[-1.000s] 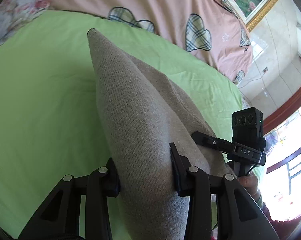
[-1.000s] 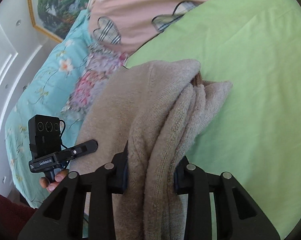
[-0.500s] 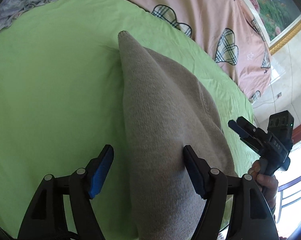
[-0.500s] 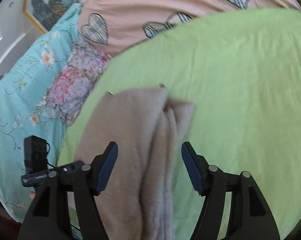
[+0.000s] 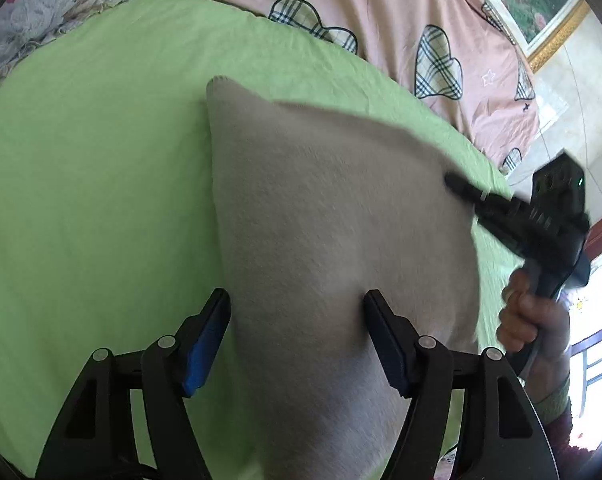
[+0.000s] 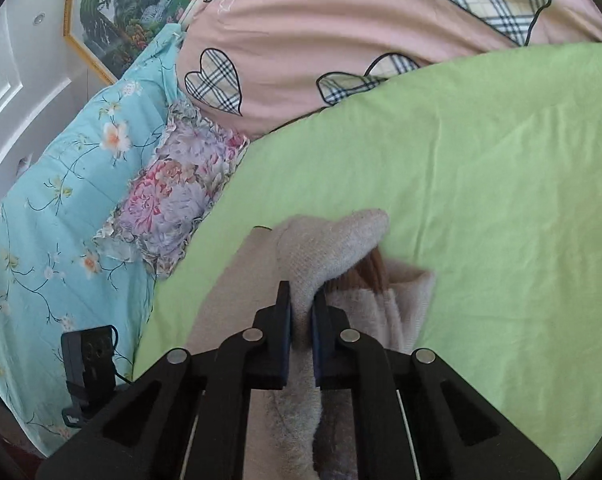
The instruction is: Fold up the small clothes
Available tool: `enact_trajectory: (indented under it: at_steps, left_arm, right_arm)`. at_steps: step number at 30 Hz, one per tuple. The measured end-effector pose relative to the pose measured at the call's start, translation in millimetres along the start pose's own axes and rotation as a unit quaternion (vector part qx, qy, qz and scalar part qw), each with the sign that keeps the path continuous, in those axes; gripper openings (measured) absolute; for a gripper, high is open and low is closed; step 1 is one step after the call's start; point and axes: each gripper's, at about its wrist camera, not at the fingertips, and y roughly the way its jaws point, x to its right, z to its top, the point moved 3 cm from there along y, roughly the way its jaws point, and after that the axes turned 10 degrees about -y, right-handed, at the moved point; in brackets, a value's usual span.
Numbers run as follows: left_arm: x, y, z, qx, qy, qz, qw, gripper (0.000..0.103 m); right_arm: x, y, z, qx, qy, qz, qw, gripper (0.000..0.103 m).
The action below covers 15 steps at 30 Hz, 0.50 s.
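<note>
A beige knitted garment (image 5: 333, 216) lies on the green sheet (image 5: 93, 184). My left gripper (image 5: 297, 308) is open, its fingers standing on either side of the garment's near part without pinching it. In the right wrist view my right gripper (image 6: 301, 312) is shut on a fold of the beige garment (image 6: 333, 240), with a brown lining showing beside it. The right gripper (image 5: 513, 212) also shows in the left wrist view, at the garment's right edge, held by a hand.
A pink quilt with plaid hearts (image 5: 401, 20) lies along the far side of the green sheet (image 6: 481, 184). A floral pillow (image 6: 173, 200) and a turquoise flowered quilt (image 6: 53, 200) lie on the left. A framed painting (image 6: 117, 12) hangs on the wall.
Both grippers let go of the garment and opened. The right gripper has since shut again on a fold. The garment has dropped and spread flatter on the sheet.
</note>
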Motion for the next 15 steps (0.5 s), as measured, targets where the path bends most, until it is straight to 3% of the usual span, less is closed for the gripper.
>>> enact_trajectory:
  at_steps: [3,6,10,15]
  left_arm:
    - [-12,14,31,0.000,-0.014,0.016,0.9998,0.078]
    - [-25,39,62,-0.020,-0.041,0.014,0.9989,0.081]
    - [-38,68,98,-0.016,-0.057,0.030,0.9978,0.067]
    - [-24,66,93,-0.004,-0.031,0.057,0.9979,0.066]
  right_arm:
    - [18,25,-17,-0.046,0.016,-0.006,0.999,0.009]
    - [27,43,-29,-0.065,0.013,-0.017,0.998,0.009]
    - [29,50,-29,-0.067,0.009,-0.026,0.997,0.009]
    - [25,48,-27,-0.074,-0.009,-0.047,0.996,0.010]
